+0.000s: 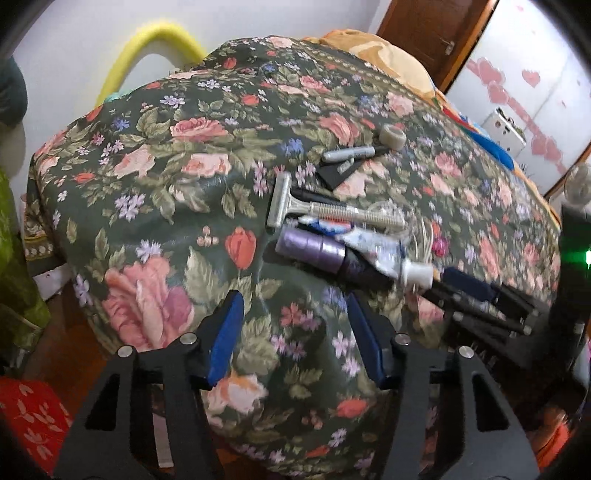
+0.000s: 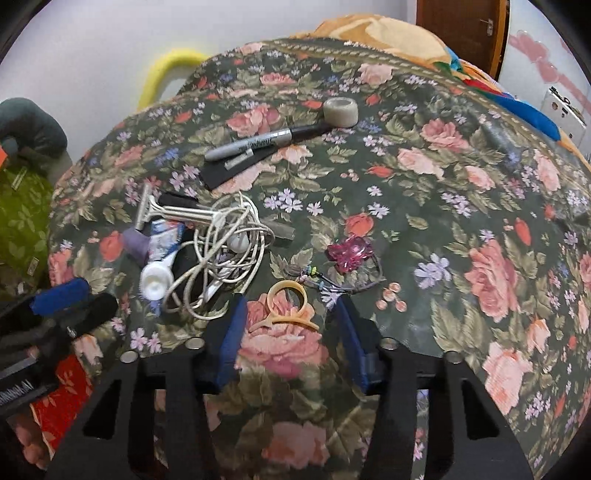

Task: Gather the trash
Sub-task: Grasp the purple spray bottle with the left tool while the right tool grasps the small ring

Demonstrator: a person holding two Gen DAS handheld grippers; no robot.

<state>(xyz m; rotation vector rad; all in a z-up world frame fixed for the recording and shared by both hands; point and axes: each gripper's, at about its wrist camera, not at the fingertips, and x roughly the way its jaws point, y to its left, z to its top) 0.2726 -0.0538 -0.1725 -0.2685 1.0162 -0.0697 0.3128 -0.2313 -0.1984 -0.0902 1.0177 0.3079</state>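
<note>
Small items lie on a floral cloth (image 1: 155,206). In the left wrist view: a silver razor (image 1: 317,210), a purple cylinder (image 1: 314,249), a toothpaste tube (image 1: 384,254), a grey marker (image 1: 349,154) and a tape roll (image 1: 393,136). My left gripper (image 1: 295,317) is open and empty, just short of the purple cylinder. In the right wrist view, tangled white earphones (image 2: 225,254), a pink clip (image 2: 351,253) and a tan plastic ring piece (image 2: 288,302) lie ahead. My right gripper (image 2: 291,321) is open, its fingers either side of the ring piece. The left gripper shows at the left there (image 2: 74,299).
A yellow foam tube (image 1: 155,44) leans on the white wall behind. An orange blanket (image 1: 388,51) lies at the far edge, with a wooden door (image 1: 432,33) beyond. Red patterned fabric (image 1: 33,417) and green fabric (image 1: 14,280) sit low on the left.
</note>
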